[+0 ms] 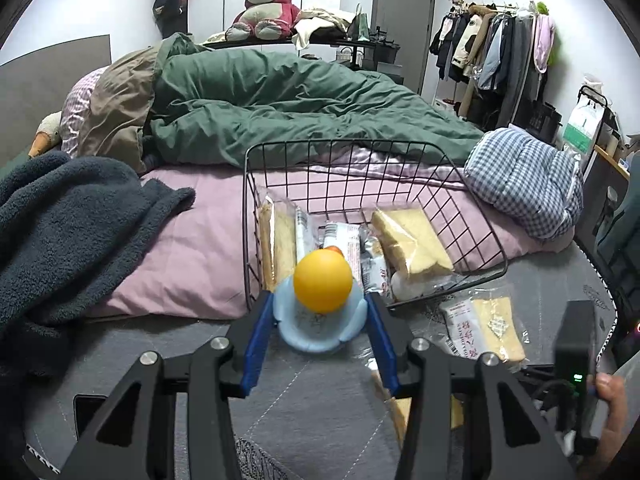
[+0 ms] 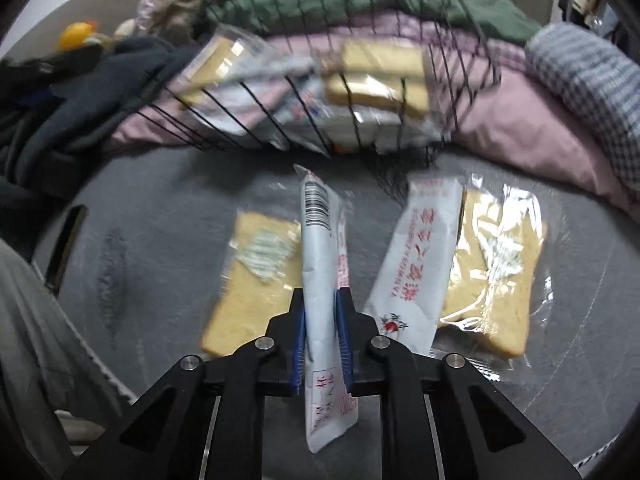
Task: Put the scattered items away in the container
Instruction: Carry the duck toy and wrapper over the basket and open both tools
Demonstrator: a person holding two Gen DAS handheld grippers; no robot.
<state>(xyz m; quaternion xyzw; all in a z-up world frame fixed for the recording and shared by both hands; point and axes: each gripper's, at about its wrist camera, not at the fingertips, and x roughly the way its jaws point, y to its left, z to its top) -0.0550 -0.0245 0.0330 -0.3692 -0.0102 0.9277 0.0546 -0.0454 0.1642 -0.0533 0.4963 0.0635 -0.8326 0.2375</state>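
My left gripper is shut on a toy with a yellow ball head and a pale blue base, held just in front of the black wire basket. The basket holds several wrapped bread slices and snack packets. My right gripper is shut on a wrapped bread packet, gripping its white printed edge; its bread slice shows to the left. It hangs above the grey bed surface, in front of the basket. Another wrapped bread packet lies to the right; it also shows in the left wrist view.
The basket sits on a pink sheet on the bed. A dark blue blanket lies at the left, a green duvet behind, and a checked cushion at the right. A clothes rack stands at the far right.
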